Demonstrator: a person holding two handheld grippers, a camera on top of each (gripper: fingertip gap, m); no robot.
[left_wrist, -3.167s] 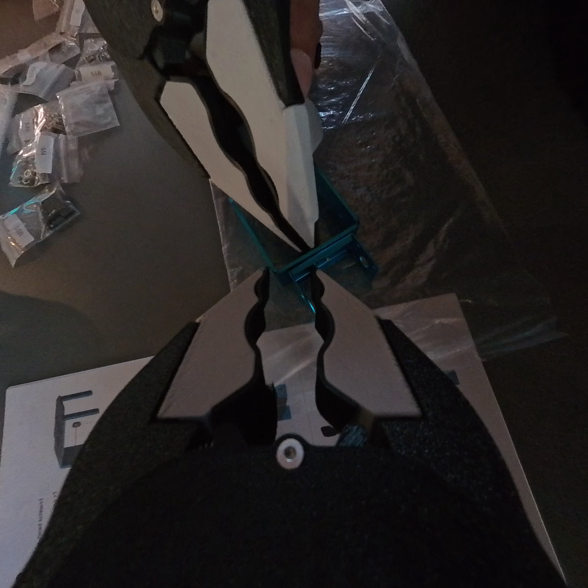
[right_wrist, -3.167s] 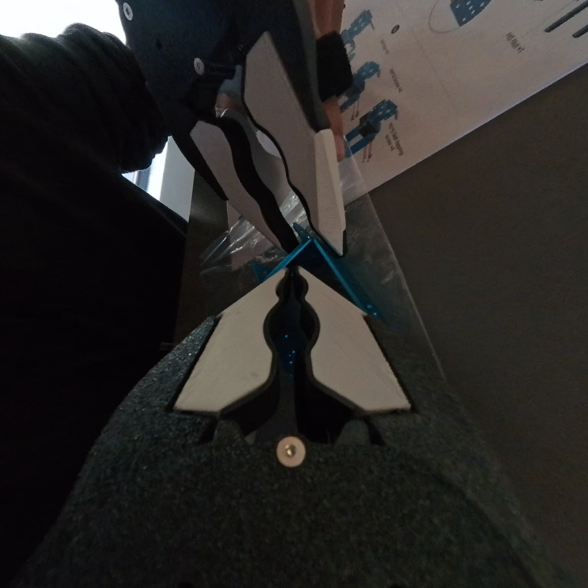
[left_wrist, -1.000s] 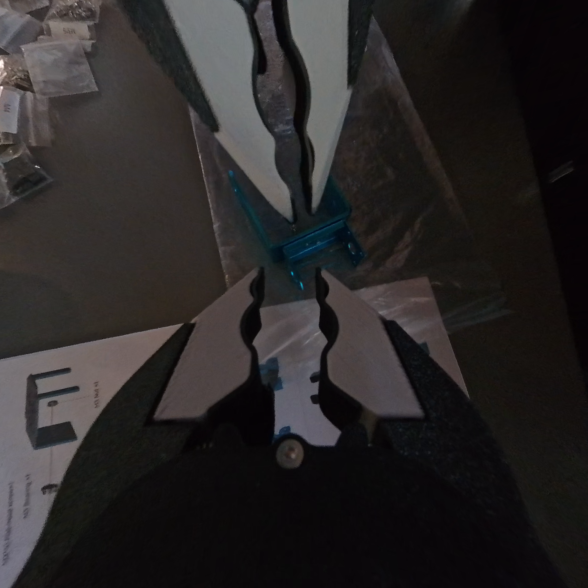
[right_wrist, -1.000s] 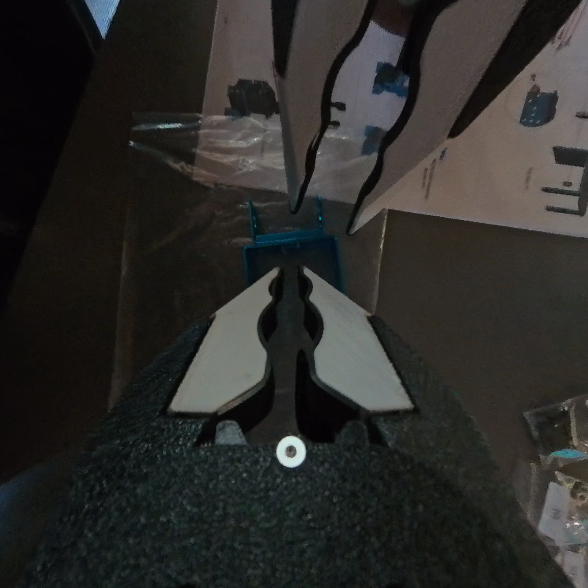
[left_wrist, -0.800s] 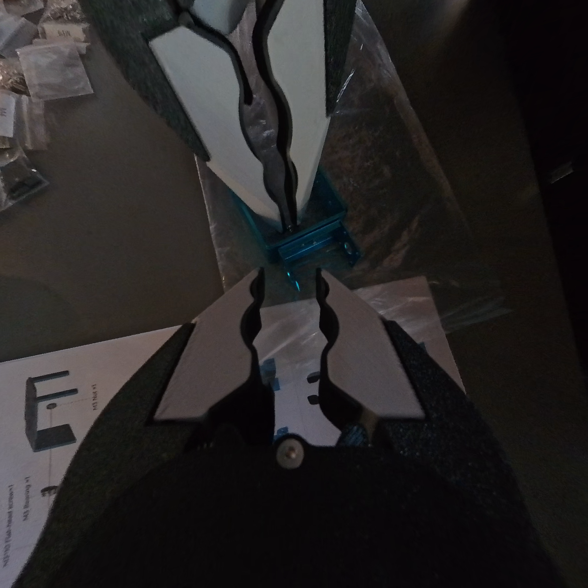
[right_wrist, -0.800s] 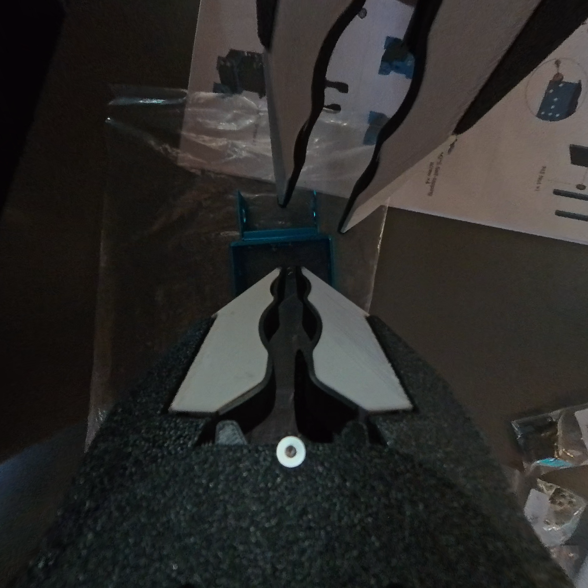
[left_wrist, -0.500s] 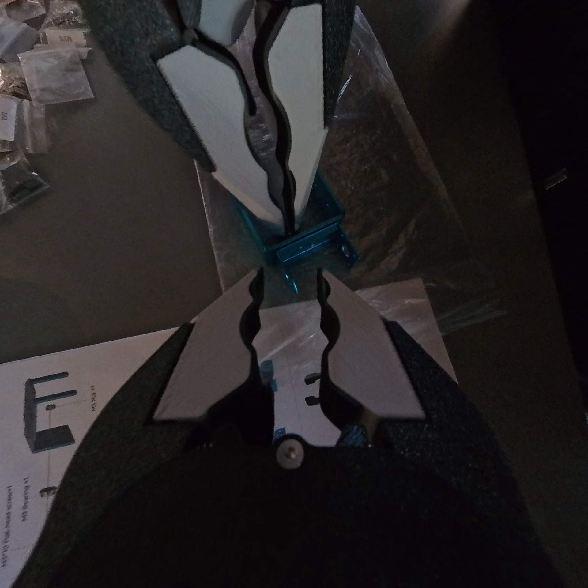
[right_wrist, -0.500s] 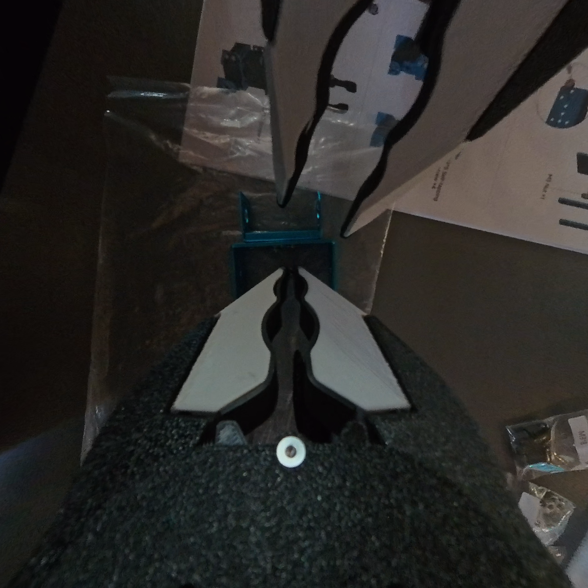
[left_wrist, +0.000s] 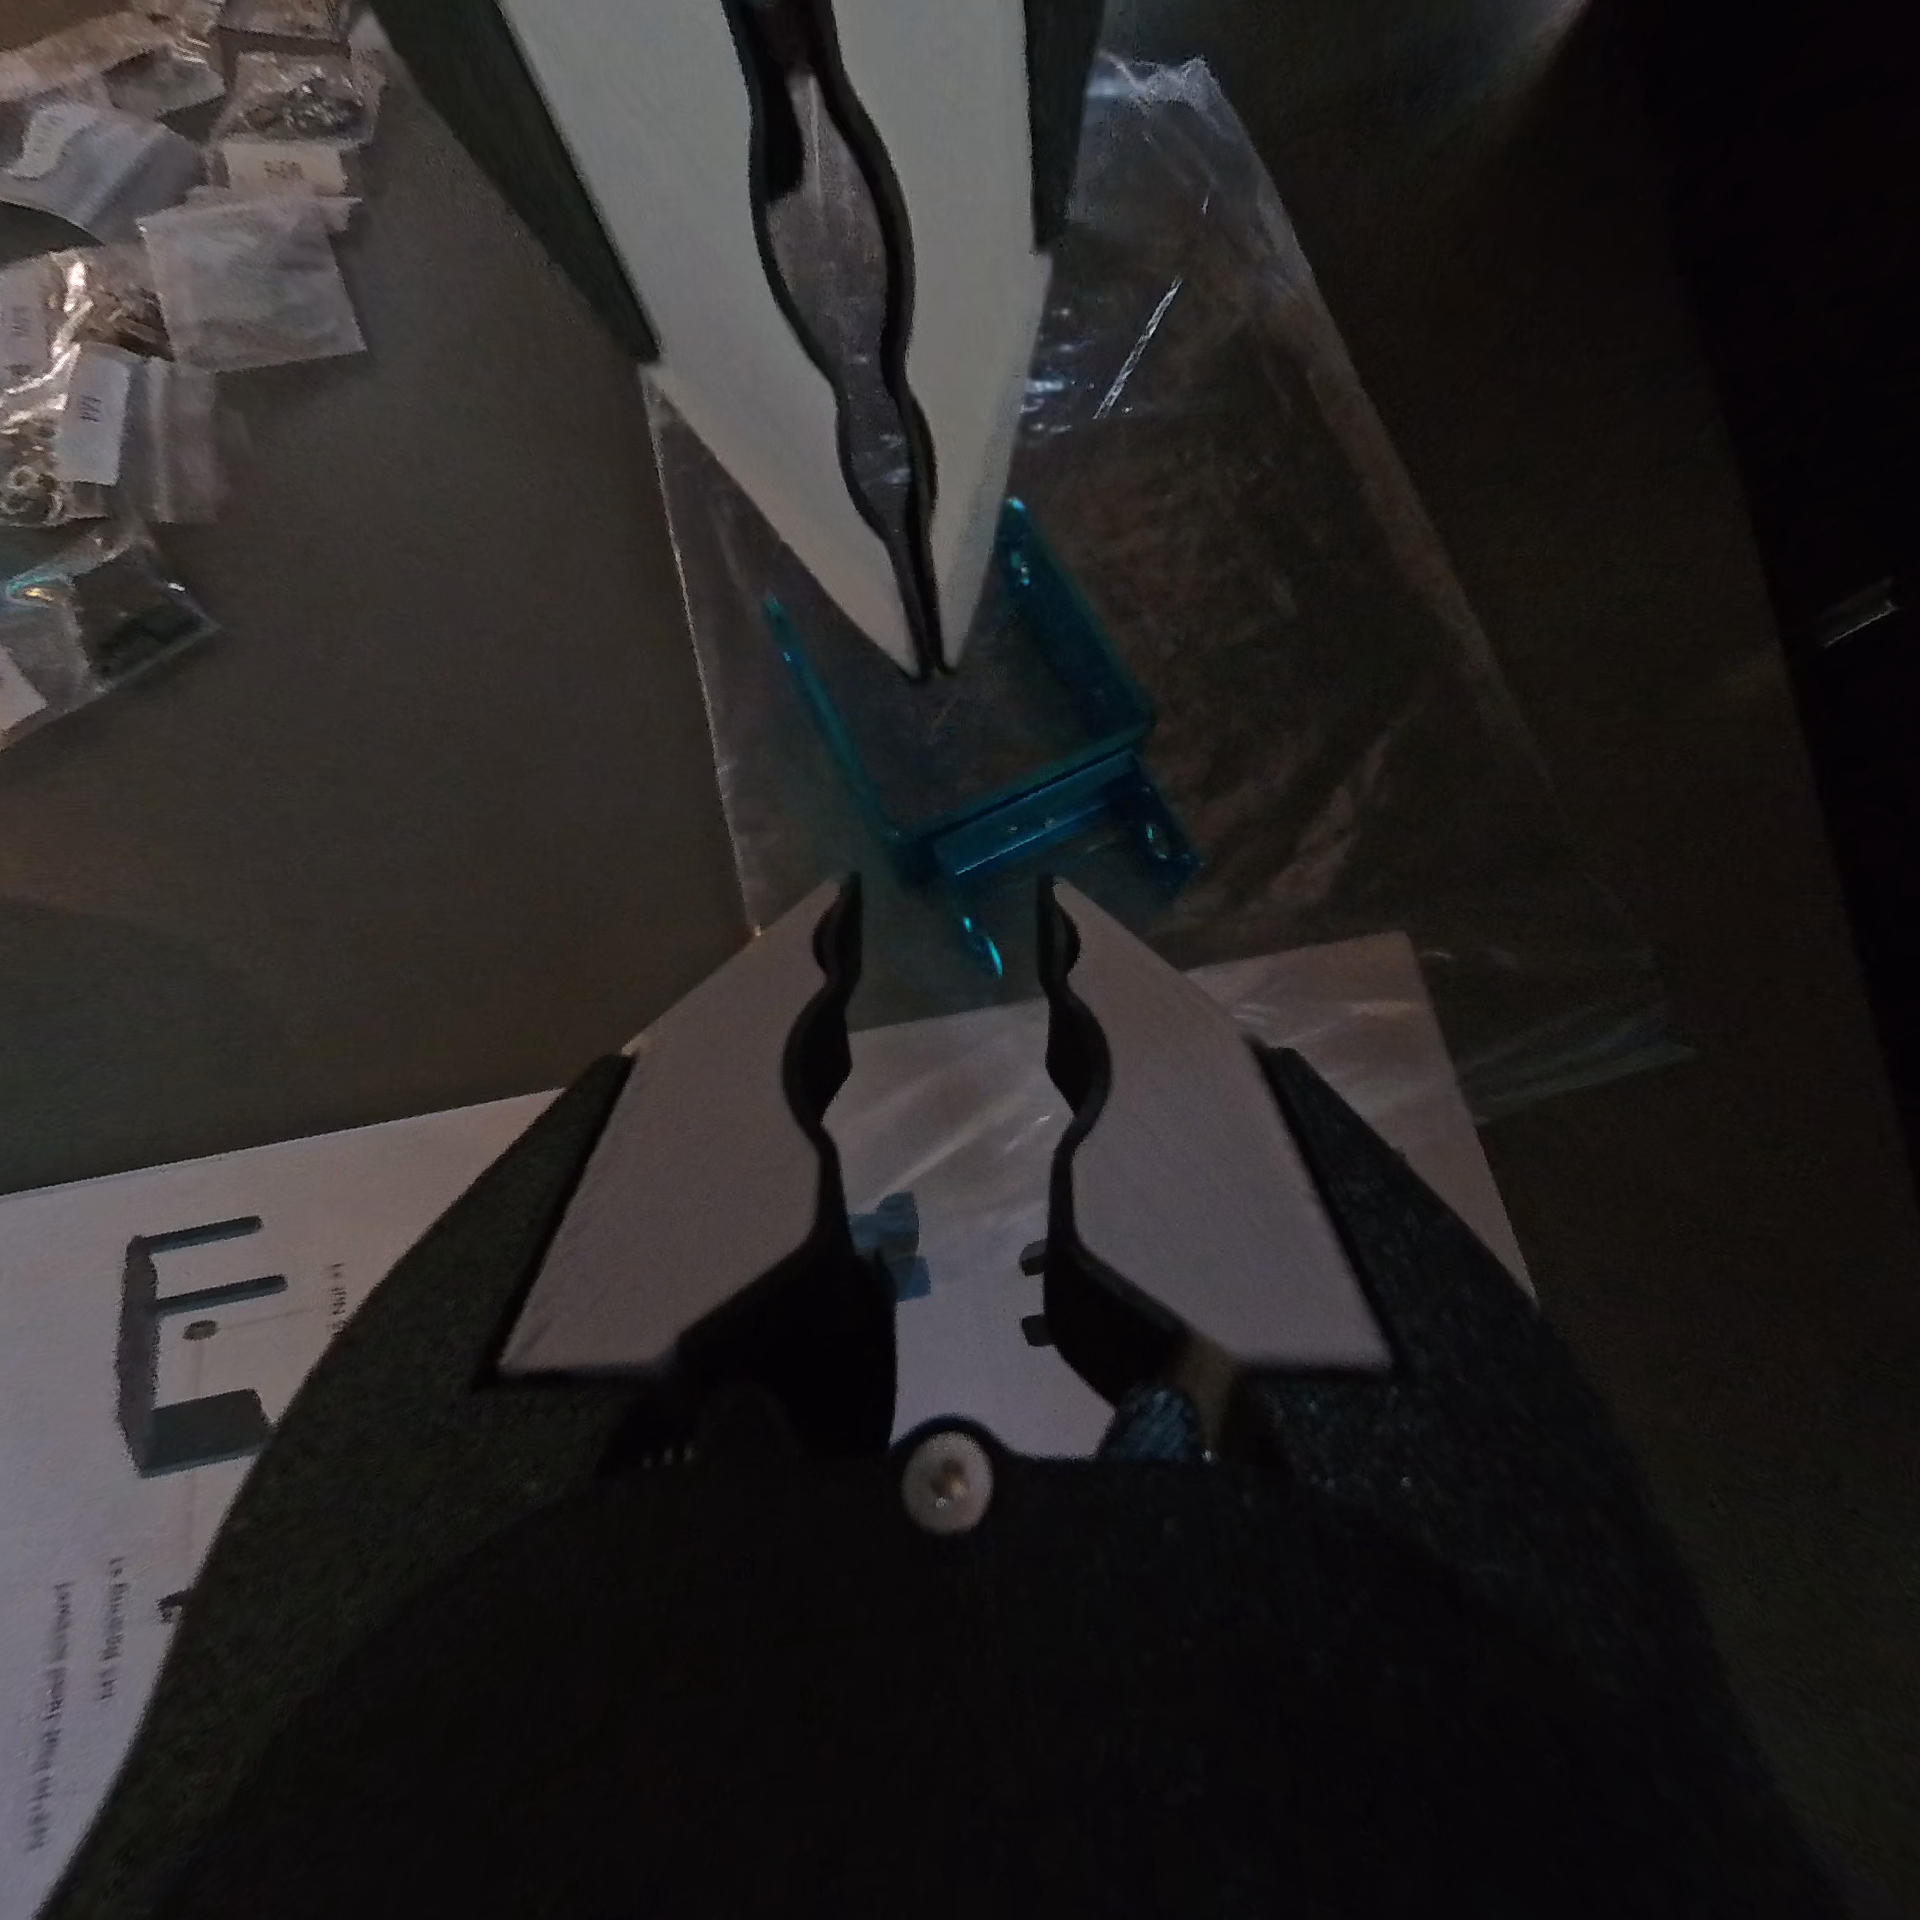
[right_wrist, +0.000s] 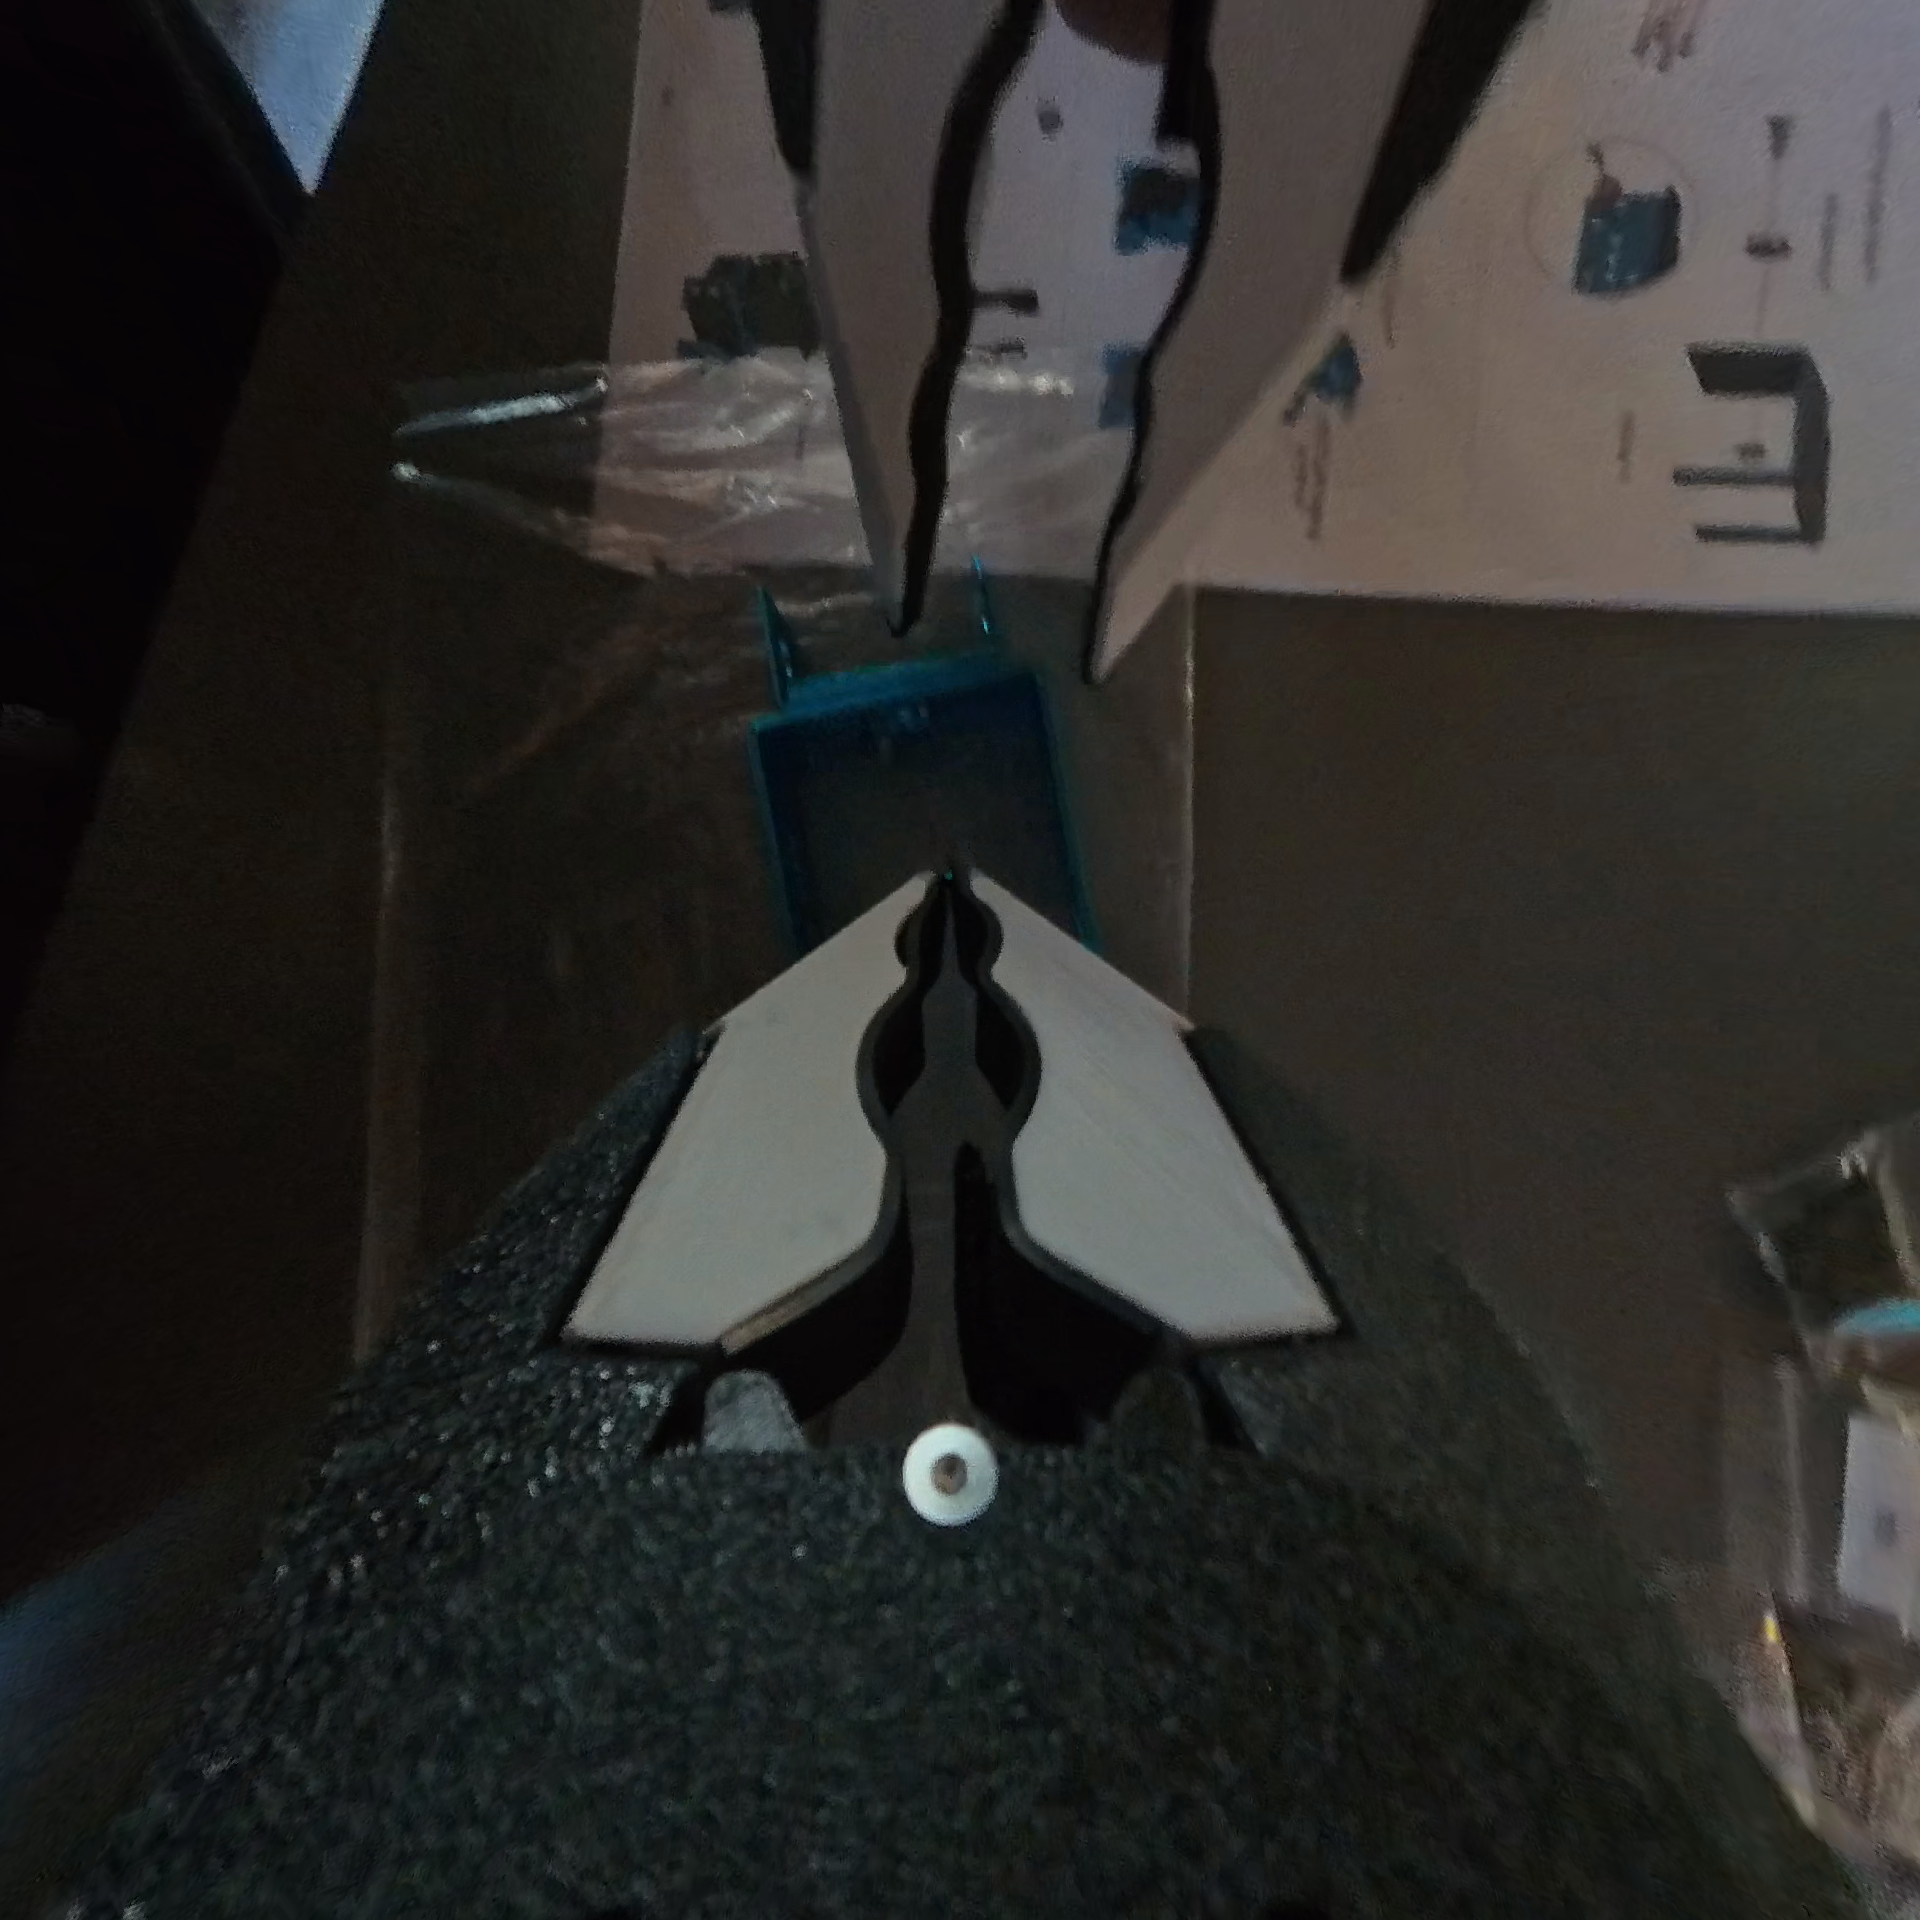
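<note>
Two blue metal U-brackets (left_wrist: 1023, 800) inside clear plastic bag (left_wrist: 1247, 540); right claw (left_wrist: 928, 665) pinched on bag film, left claw (left_wrist: 948, 894) wide, empty.

Seen from the left gripper (left_wrist: 948, 883), the bracket (left_wrist: 1023, 821) is lying just ahead of its fingertips on a plastic bag (left_wrist: 1247, 540). The right gripper (left_wrist: 928, 665) is pointing back from beyond, tips between the bracket's far arms. The instruction sheet (left_wrist: 156, 1351) is lying beneath and to the left. Small parts bags (left_wrist: 135, 312) are sitting far left on the table (left_wrist: 364, 727). From the right gripper (right_wrist: 951, 878), the bracket (right_wrist: 904, 717) is sitting directly ahead.
</note>
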